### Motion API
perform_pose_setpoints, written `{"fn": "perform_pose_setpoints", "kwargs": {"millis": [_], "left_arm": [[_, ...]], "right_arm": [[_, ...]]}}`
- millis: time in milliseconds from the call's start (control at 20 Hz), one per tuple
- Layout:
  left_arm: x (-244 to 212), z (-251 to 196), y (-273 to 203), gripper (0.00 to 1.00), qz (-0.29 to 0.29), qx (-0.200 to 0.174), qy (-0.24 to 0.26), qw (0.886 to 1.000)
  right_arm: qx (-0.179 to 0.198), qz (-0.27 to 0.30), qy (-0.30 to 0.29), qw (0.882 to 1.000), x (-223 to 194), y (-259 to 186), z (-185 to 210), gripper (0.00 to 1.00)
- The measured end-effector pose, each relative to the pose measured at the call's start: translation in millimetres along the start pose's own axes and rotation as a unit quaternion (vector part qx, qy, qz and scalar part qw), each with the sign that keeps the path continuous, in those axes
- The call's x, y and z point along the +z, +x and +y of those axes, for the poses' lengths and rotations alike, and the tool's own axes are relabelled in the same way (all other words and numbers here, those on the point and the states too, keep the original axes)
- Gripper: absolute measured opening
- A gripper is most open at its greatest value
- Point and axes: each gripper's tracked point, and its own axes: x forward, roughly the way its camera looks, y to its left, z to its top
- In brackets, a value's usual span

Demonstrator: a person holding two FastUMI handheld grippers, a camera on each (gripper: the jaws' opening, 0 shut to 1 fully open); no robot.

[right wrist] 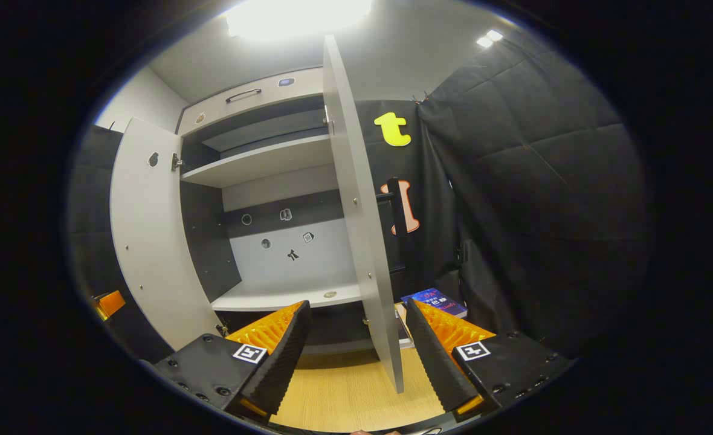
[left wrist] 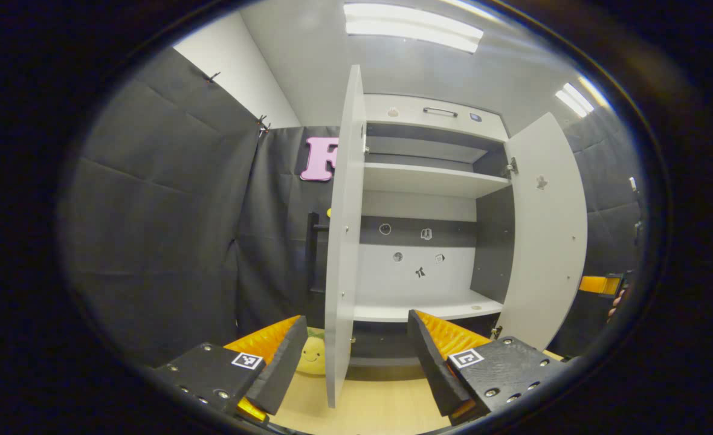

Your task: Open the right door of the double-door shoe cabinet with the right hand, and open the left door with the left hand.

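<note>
Nearest in the left gripper view, the left gripper has its ridged, wedge-shaped fingers spread wide with the edge of the flat pale grey left door standing in the gap, touching neither finger as far as the view shows. Same story in the right gripper view: the right gripper is spread wide around the edge of the matching pale grey right door, gripping nothing.

Both doors of the tall grey double-door shoe cabinet are swung out, so the job looks basically finished. The risk from here seems to be on the way out: pulling a gripper back crooked could snag a finger on a thin panel edge and swing that door partway shut, or slam it too far against its hinges.

Just past the left door's foot, a soft yellow plush toy sits on the light wood-grain floor. A glossy blue book lies beyond the right door. Deeper in, the smooth matte shelves are flat slabs, with small stickers on the back panel.
</note>
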Motion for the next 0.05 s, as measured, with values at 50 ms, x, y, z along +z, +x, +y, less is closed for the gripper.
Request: {"fn": "perform_pose_setpoints", "kwargs": {"millis": [50], "left_arm": [[-3.1,0.7,2.0,0.95,0.004,0.002,0.007,1.0]], "right_arm": [[0.002,0.0,-0.004,1.0,-1.4,2.2,0.4,0.92]]}}
